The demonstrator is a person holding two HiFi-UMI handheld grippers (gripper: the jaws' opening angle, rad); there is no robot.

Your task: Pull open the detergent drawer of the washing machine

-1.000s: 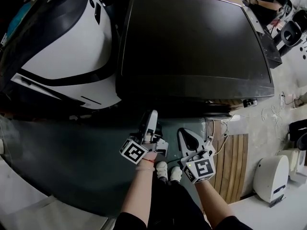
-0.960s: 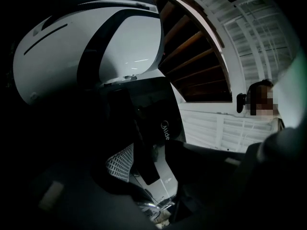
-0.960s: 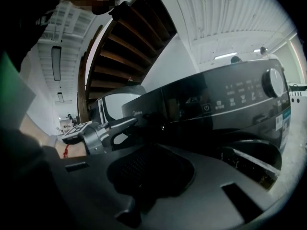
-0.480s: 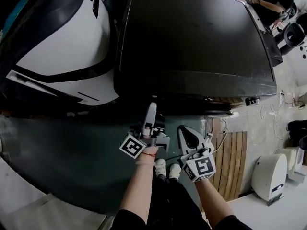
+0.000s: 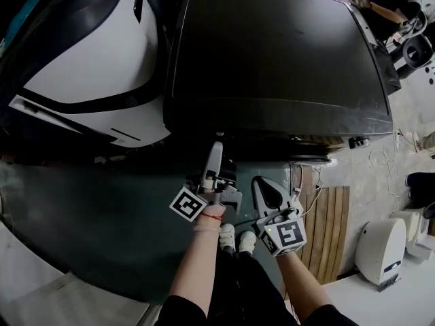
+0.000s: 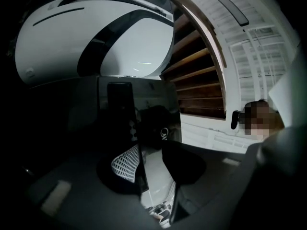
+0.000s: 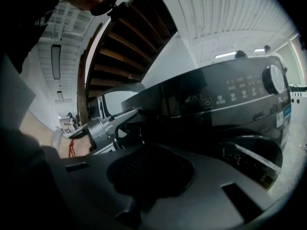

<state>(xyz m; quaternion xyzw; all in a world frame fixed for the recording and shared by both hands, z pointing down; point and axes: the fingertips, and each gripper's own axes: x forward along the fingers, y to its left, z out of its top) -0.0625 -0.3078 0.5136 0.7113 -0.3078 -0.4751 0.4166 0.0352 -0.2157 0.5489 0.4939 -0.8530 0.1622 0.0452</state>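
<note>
The black washing machine (image 5: 279, 53) fills the top of the head view. Its glossy front shows a control panel (image 7: 230, 92) and a dial (image 7: 273, 78). The drawer front (image 7: 148, 107) is at the panel's dark left end, hard to make out. My left gripper (image 5: 216, 149) points up at that upper left front edge, its tips (image 7: 132, 114) right at the panel. Its jaws (image 6: 152, 152) are closing, with a gap still between the pads and nothing seen pressed. My right gripper (image 5: 262, 185) hangs back below the panel, shut (image 7: 151, 169) on nothing.
A white and black machine (image 5: 88, 66) stands close on the left. A slatted wooden board (image 5: 333, 229), cables (image 5: 380, 158) and a small white appliance (image 5: 384, 250) are on the floor to the right. A wooden staircase (image 7: 129, 47) rises behind.
My left gripper has crept up toward the machine's front edge and rolled a little. Its jaws have narrowed. The right gripper has stayed where it was.
</note>
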